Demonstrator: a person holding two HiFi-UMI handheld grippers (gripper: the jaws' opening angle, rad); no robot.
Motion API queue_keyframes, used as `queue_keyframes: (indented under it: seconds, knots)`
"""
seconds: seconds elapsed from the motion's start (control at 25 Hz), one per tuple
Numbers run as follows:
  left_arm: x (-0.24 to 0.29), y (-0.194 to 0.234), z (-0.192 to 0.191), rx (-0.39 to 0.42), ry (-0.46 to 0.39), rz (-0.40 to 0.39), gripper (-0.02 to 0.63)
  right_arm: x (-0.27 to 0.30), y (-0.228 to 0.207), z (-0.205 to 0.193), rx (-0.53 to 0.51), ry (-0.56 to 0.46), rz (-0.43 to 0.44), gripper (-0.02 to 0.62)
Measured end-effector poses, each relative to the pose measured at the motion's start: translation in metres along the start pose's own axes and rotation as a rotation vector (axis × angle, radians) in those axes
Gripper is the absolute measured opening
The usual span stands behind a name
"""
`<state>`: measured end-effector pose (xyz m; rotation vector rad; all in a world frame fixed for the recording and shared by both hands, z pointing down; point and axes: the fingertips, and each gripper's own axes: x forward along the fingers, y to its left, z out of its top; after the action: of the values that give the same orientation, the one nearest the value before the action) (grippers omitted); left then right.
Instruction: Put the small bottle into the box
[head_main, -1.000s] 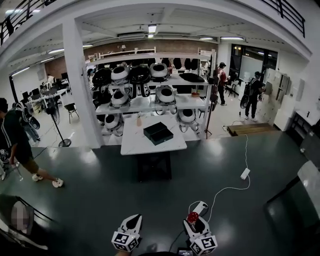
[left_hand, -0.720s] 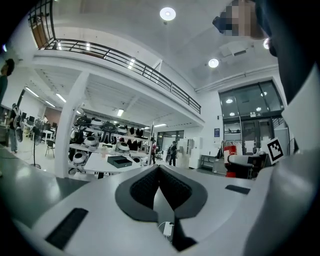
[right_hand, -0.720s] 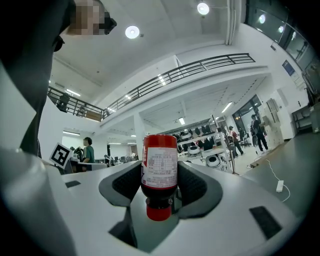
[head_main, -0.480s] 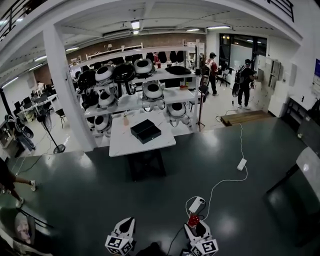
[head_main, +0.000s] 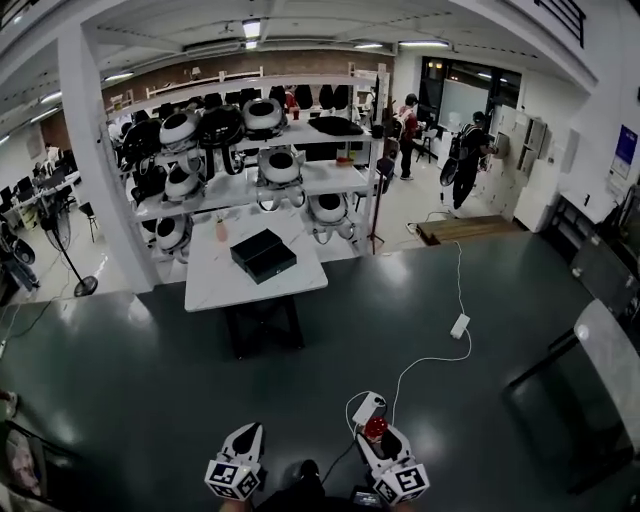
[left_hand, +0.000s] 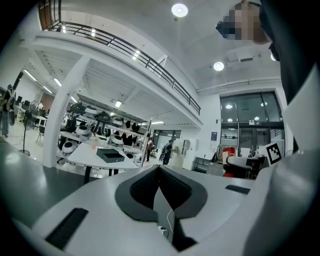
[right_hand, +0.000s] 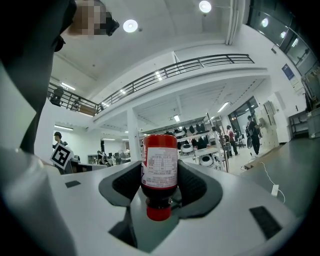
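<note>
Head view cuts off both grippers at the near edge. Of the small bottle (head_main: 376, 430) only a red patch shows between the right gripper's (head_main: 383, 440) jaws. The right gripper view shows it clamped there, cap toward the camera. The left gripper (head_main: 244, 443) holds nothing, its jaws pressed together. The black box (head_main: 262, 255) lies far off on the white table (head_main: 215, 290), too small to tell whether it is open. Since half a second ago, table and box have slid left in the head view. The person walking at far left has gone from sight.
</note>
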<state>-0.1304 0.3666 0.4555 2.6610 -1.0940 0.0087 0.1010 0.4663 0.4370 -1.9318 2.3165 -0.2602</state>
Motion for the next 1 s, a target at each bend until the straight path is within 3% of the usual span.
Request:
queue_keyframes:
  seconds: [0.44,0.72,1.0]
  knots:
    - [0.118,0.06,0.048,0.001,-0.07,-0.031,0.014,0.114,-0.057,0.051,-0.075,-0.022,-0.016,0.235]
    - [0.169,0.091,0.042,-0.027,-0.057,-0.022,0.014,0.153,-0.098,0.054,-0.105,-0.007,-0.056,0.235]
    - [0.234,0.118,0.036,-0.025,-0.034,-0.01,0.014,0.207,-0.157,0.035,-0.061,0.014,-0.084,0.235]
